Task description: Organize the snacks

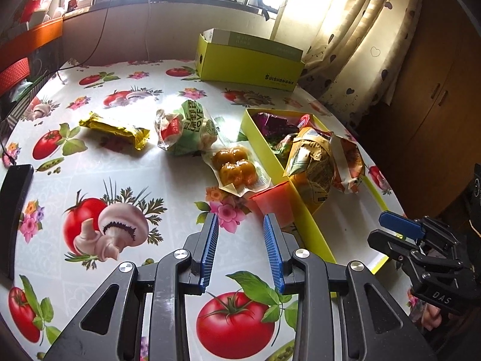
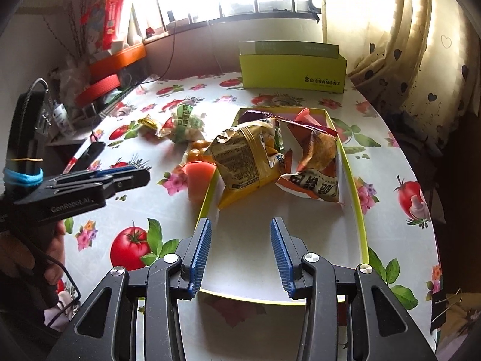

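My left gripper (image 1: pixel 240 221) hovers open over the tablecloth with nothing between its blue pads. An orange jelly cup (image 1: pixel 272 201) stands just beyond its right fingertip, against the outer wall of a shallow yellow tray (image 1: pixel 264 147). The tray holds a yellow-brown snack bag (image 1: pixel 312 162), an orange bag (image 1: pixel 351 162) and a purple packet (image 1: pixel 270 120). Loose on the table lie a vacuum pack of brown balls (image 1: pixel 234 165), a green bag (image 1: pixel 186 129) and a yellow bar (image 1: pixel 114 131). My right gripper (image 2: pixel 240 225) is open and empty above the tray's (image 2: pixel 357 210) bare near end, short of the yellow-brown bag (image 2: pixel 246 159).
An open green box (image 1: pixel 249 60) stands at the table's far edge by the curtain. A dark phone (image 1: pixel 15 204) lies at the left edge. In the right wrist view the left gripper (image 2: pixel 135 174) reaches in from the left, held by a hand. Shelves with clutter stand beyond the table's left side.
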The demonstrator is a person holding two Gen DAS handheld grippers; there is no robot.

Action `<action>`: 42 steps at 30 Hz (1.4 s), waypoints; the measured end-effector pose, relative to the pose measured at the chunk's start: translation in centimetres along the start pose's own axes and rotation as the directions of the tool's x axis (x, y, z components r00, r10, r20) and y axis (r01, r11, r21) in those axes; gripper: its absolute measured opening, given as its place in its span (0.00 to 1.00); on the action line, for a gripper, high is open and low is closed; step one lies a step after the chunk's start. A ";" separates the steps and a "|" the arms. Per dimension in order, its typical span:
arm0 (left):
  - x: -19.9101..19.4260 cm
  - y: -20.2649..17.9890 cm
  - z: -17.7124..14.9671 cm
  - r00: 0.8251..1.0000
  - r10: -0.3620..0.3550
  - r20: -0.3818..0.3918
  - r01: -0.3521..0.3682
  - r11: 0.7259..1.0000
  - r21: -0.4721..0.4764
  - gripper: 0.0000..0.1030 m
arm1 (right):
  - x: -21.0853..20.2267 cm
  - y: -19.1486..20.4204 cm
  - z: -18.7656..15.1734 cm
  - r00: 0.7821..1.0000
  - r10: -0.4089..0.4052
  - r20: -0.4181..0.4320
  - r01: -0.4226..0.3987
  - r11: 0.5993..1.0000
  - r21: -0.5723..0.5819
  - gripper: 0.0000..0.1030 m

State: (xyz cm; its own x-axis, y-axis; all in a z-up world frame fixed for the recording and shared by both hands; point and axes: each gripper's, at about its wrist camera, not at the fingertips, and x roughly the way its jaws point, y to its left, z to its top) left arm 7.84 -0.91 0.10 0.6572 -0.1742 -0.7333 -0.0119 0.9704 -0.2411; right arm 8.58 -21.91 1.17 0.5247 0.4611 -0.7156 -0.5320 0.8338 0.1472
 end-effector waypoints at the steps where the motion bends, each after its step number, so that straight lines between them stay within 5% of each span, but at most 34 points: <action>1: 0.3 0.0 0.0 1.000 -0.005 -0.007 0.005 1.000 -0.003 0.32 | 0.1 0.0 0.0 1.000 0.001 -0.001 -0.001 1.000 0.000 0.38; 15: 5.6 -1.2 0.8 0.989 -0.098 -0.113 0.094 0.995 -0.041 0.39 | 0.7 -1.1 0.7 1.000 -0.002 -0.003 0.002 1.000 0.021 0.38; 30: 6.5 -0.4 2.1 0.992 -0.107 -0.067 0.095 0.983 -0.159 0.42 | 1.9 -2.1 0.7 1.000 0.003 -0.028 -0.002 0.999 0.035 0.38; 34: 7.8 -0.7 2.1 0.992 -0.092 -0.091 0.077 0.984 -0.161 0.44 | 2.0 -2.0 0.7 0.999 0.006 -0.032 -0.005 0.999 0.034 0.38; 42: 7.0 -0.1 1.9 0.995 0.084 -0.055 -0.089 0.992 -0.093 0.44 | 1.6 -2.0 0.8 1.000 0.001 -0.021 0.000 0.999 0.034 0.38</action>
State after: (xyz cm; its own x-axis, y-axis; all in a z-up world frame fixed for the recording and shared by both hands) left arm 13.85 -1.93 -3.82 0.6116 -0.1005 -0.7848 -0.1408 0.9623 -0.2329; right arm 11.02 -22.54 0.28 0.5101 0.4554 -0.7297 -0.5094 0.8435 0.1703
